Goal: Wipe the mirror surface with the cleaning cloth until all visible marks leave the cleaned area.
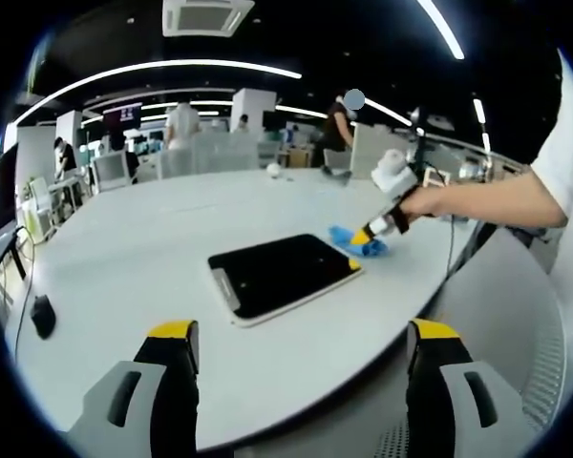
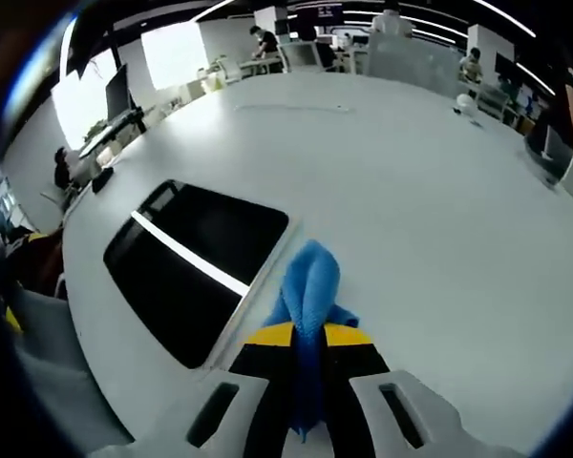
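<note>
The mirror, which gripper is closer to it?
Right. The right gripper, shut on the blue cloth, sits just off one edge of the mirror. The left gripper is open, farther back above the table.

right gripper (image 2: 308,345) clamping blue cloth (image 2: 308,286), beside mirror (image 2: 193,262)

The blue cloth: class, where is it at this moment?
The blue cloth is pinched in the right gripper, resting on the white table just off the mirror's edge; the left gripper view shows it beyond the mirror's far corner.
</note>
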